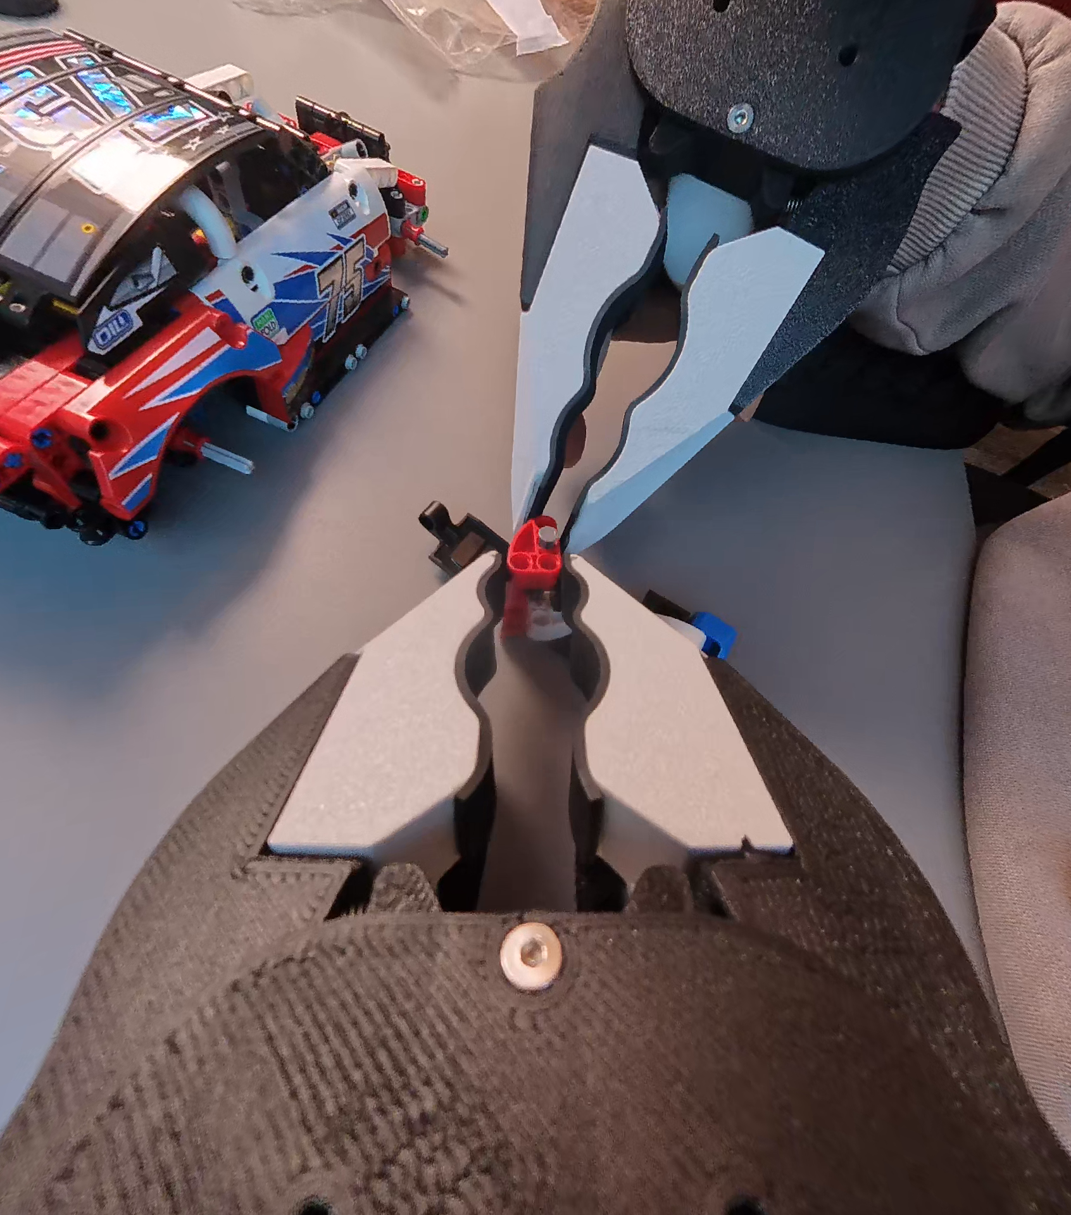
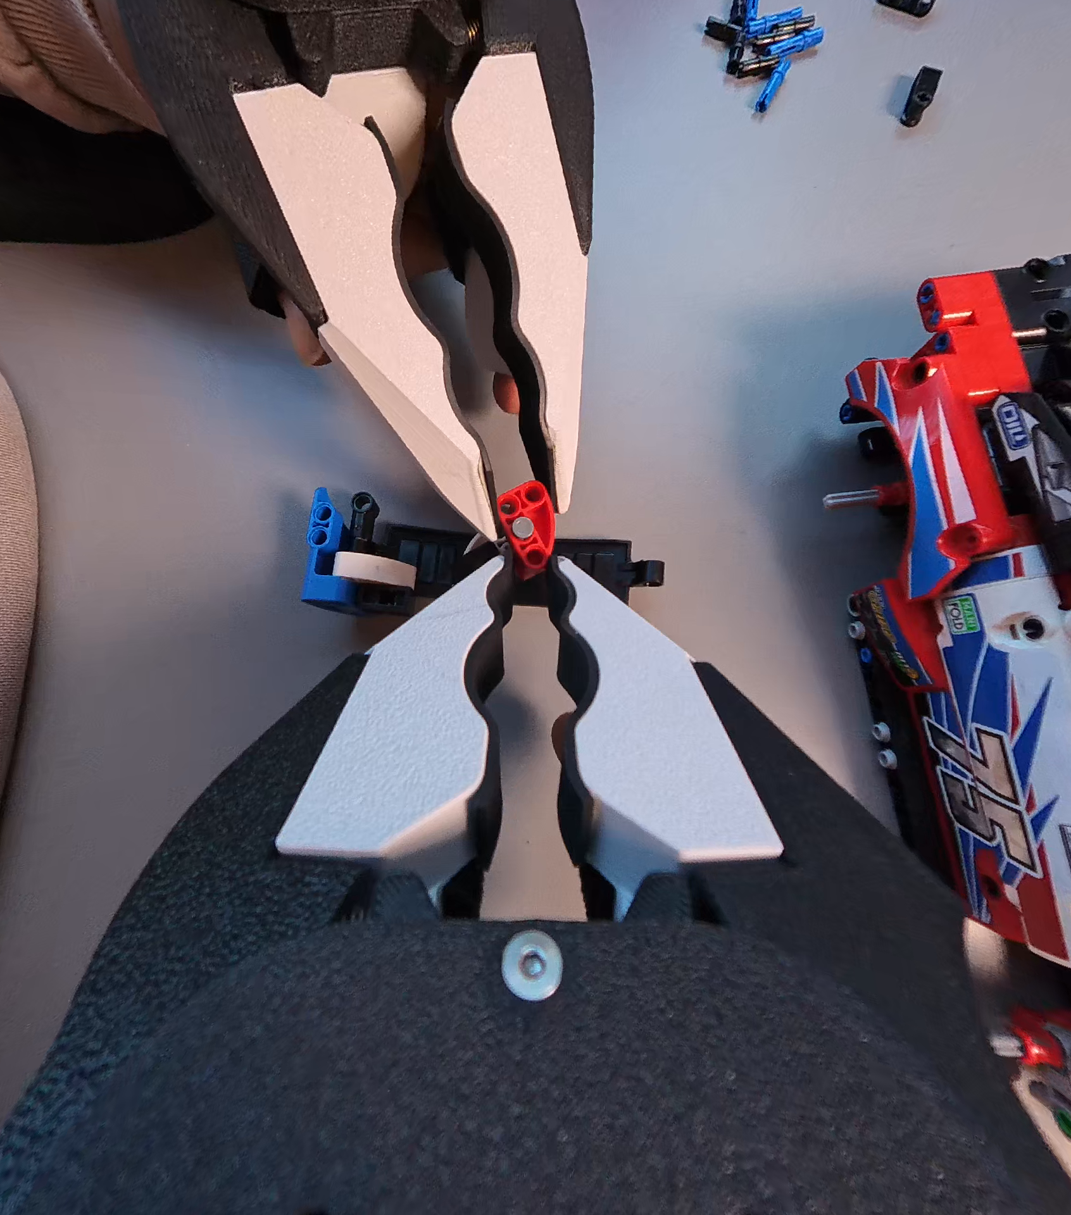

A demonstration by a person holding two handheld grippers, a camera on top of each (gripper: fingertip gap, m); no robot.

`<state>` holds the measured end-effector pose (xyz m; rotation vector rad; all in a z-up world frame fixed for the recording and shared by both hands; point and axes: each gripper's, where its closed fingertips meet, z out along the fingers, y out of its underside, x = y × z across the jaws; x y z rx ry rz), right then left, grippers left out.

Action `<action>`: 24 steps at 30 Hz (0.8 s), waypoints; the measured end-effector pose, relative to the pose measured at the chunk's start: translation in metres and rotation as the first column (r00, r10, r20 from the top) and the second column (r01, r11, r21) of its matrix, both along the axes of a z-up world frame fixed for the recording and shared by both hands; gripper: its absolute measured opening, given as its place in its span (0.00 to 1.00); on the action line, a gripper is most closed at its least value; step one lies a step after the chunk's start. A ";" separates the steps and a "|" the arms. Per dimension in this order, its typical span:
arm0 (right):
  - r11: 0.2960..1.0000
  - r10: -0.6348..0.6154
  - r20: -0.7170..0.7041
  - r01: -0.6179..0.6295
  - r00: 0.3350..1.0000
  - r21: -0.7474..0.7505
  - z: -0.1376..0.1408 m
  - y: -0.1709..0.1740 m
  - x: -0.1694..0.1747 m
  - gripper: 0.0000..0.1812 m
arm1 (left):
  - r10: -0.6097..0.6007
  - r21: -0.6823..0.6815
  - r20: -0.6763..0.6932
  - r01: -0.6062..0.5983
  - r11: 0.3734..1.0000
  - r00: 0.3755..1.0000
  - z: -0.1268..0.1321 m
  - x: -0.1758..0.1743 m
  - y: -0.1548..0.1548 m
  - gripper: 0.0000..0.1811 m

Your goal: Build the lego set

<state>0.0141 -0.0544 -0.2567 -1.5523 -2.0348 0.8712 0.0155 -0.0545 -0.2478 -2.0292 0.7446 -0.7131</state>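
Both claws meet on the red piece (image 1: 533, 559) — left claw (image 1: 533, 565) gripping it, right claw (image 1: 552, 519) pinching its top.

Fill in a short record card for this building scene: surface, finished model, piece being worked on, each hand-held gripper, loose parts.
surface: grey table
model: red, white and blue race car, wheels off
workpiece: small red connector with grey axle end, on black and blue sub-assembly
left hand-held gripper: closed on the red connector
right hand-held gripper: tips at the same connector; grip unclear
loose parts: blue and black pins
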 end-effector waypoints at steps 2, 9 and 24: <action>1.000 0.000 -0.001 0.000 1.000 -0.007 0.000 0.000 0.000 0.03 | -0.002 -0.001 -0.001 0.002 1.000 1.000 0.000 0.000 0.000 0.08; 1.000 0.011 -0.026 -0.011 1.000 0.014 0.006 0.000 0.001 0.07 | 0.006 0.000 0.010 -0.006 1.000 1.000 0.001 0.000 0.001 0.08; 0.944 0.193 -0.097 -0.158 0.976 0.289 0.017 -0.014 -0.001 0.07 | 0.015 0.000 0.000 -0.015 1.000 1.000 0.001 0.001 0.001 0.08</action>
